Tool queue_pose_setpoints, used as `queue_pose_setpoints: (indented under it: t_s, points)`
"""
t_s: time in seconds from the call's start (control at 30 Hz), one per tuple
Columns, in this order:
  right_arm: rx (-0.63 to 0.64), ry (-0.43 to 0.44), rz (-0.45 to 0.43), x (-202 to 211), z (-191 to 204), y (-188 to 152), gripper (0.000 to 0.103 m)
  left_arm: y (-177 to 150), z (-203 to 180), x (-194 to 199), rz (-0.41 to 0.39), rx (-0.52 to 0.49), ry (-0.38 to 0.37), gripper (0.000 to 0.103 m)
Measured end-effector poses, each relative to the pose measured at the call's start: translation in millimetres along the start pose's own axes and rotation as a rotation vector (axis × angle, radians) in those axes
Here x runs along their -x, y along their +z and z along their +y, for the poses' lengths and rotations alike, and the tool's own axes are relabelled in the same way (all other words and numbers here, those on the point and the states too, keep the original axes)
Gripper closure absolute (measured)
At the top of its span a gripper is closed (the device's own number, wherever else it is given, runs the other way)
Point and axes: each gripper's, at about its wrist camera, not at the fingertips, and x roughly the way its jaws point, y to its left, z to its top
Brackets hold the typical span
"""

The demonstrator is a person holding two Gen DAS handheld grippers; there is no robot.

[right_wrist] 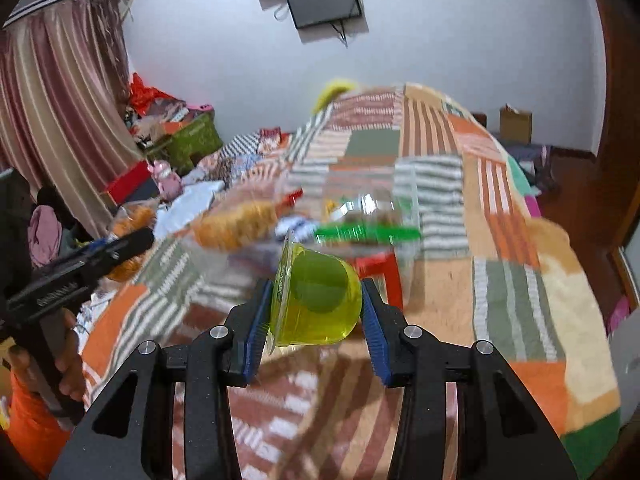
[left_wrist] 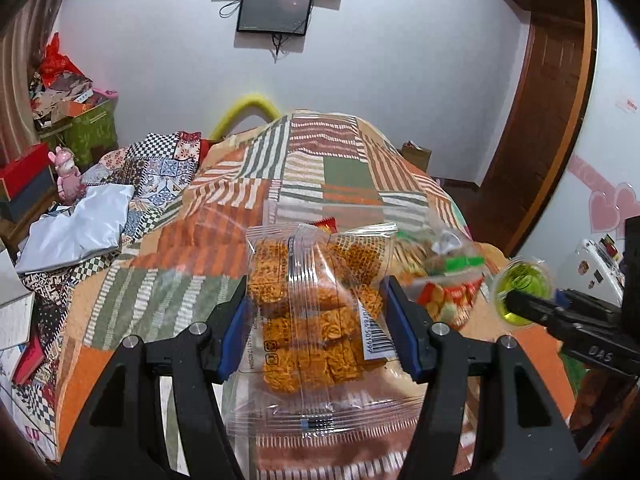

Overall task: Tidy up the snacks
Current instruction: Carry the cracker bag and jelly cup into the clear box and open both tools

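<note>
1. Snacks fill both of my views, above a bed covered in a striped patchwork blanket.
2. My left tool holds a clear packet of orange noodle cakes; the blue pads press on its two sides, and the packet hangs between them, off the blanket.
3. My right tool is clamped on a green jelly cup, lying on its side with the lid edge against the left pad and the rounded bottom against the right one.
4. From the left wrist I see the right tool at the right edge, carrying the cup just beside the snack pile.
5. From the right wrist I see the left tool at the left, gripped by a hand, with the noodle packet partly hidden behind it.
6. Between the tools, a clear bag of mixed snacks lies on the blanket; its contents are blurred, so I can only make out red, green and orange wrappers.
7. Two dark screens hang on the far wall.
</note>
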Motion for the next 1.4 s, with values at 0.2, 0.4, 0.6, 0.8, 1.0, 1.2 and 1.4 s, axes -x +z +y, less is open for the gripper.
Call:
queue_pose_setpoints:
  t_s: [0.2,0.4,0.6,0.8,1.0,1.2,1.4]
  points:
    - [0.022,0.008,-0.026,-12.3,6.6,18.9,0.063,16.2,5.0,-22.2,0.006,0.005,0.019,0.042]
    - [0.022,0.016,-0.006,-40.0,9.2,32.3,0.063,27.2,9.0,-54.5,0.043,0.011,0.0,0.042]
    - [0.036,0.006,0.023,-66.8,9.6,43.2,0.063,35.2,9.5,-77.2,0.051,0.018,-0.038,0.042]
    - [0.035,-0.004,0.057,-89.4,7.0,50.4,0.063,44.5,4.5,-102.7,0.069,-0.007,-0.031,0.042]
    - [0.072,-0.018,0.087,-104.4,12.2,50.5,0.063,51.3,12.0,-125.9,0.111,0.021,-0.05,0.042]
    - [0.114,-0.04,0.101,-109.8,19.2,48.1,0.063,52.2,17.0,-133.2,0.132,0.039,-0.051,0.04]
    - [0.139,-0.054,0.109,-109.1,22.0,46.9,0.062,53.5,23.3,-131.6,0.152,0.067,-0.055,0.037]
